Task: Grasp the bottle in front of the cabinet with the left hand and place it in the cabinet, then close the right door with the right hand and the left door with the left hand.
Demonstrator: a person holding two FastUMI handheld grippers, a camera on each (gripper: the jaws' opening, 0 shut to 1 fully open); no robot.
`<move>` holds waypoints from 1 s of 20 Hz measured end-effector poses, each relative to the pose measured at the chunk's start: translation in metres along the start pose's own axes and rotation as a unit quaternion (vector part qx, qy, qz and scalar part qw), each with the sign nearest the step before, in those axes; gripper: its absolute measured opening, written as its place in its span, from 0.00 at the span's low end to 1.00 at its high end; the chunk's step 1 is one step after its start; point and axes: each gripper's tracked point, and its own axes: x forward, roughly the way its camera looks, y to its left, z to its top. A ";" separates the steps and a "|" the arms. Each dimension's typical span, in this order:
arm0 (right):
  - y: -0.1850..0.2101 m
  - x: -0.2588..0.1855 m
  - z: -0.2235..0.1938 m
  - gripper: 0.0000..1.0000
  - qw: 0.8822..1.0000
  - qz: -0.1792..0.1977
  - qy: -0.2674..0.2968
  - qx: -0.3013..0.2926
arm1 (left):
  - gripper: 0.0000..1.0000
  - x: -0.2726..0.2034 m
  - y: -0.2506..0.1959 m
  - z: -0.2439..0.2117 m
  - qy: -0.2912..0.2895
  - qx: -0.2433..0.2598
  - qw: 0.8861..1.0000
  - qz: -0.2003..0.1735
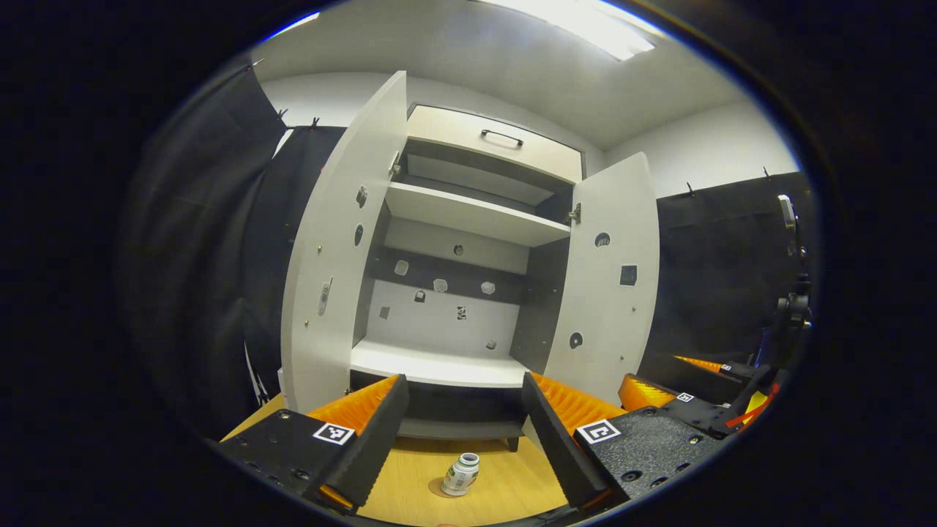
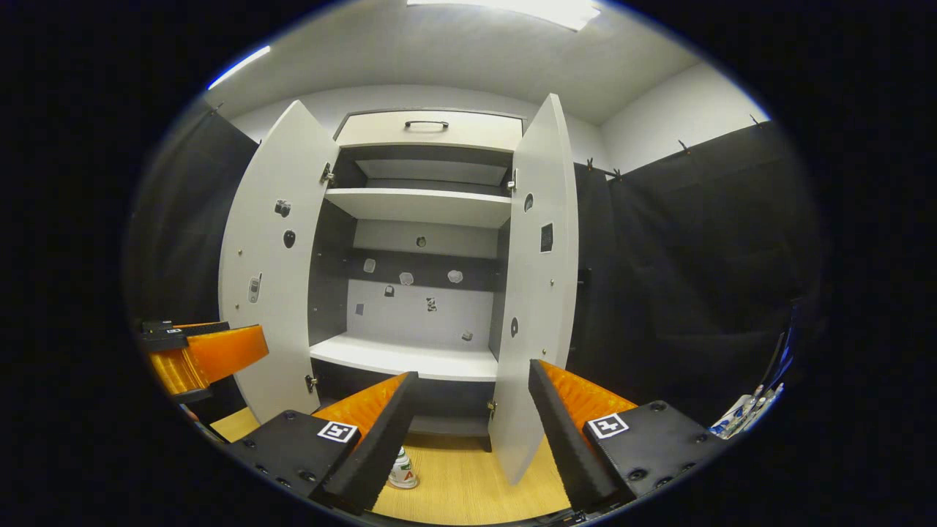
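Observation:
A small white bottle (image 1: 461, 473) with a green label stands on the wooden floor board in front of the cabinet (image 1: 454, 366); in the right gripper view the bottle (image 2: 402, 468) peeks out beside my finger. Both cabinet doors hang wide: the left door (image 1: 333, 249) and the right door (image 1: 607, 278). My left gripper (image 1: 465, 421) is open, above and short of the bottle. My right gripper (image 2: 468, 424) is open, facing the right door's edge (image 2: 534, 293). The right gripper (image 1: 681, 402) also appears at the right of the left gripper view, and the left gripper (image 2: 198, 359) at the left of the right gripper view.
The cabinet has a lower shelf (image 1: 439, 364), an upper shelf (image 1: 476, 216) and a drawer with a dark handle (image 1: 501, 136) on top. Small stickers dot the back panel and doors. Black cloth walls stand on both sides. A stand (image 1: 794, 293) rises at the far right.

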 end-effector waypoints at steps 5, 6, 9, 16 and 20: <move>0.003 0.000 -0.002 0.94 1.000 0.001 0.002 0.001 | 0.95 0.000 0.000 -0.007 0.008 0.002 1.000 -0.002; 0.003 0.000 -0.003 0.98 1.000 0.002 0.003 0.002 | 0.95 0.000 0.000 -0.010 0.011 0.004 1.000 -0.002; 0.003 0.004 -0.005 0.98 1.000 0.004 0.004 -0.002 | 0.95 0.002 0.001 -0.021 0.023 0.009 1.000 0.002; -0.011 0.022 0.002 0.98 1.000 0.014 0.007 0.006 | 0.95 0.022 -0.005 -0.054 0.048 0.015 0.999 0.013; -0.034 0.042 0.015 0.94 1.000 0.007 -0.008 -0.002 | 0.95 0.039 -0.015 -0.080 0.058 0.000 0.998 0.021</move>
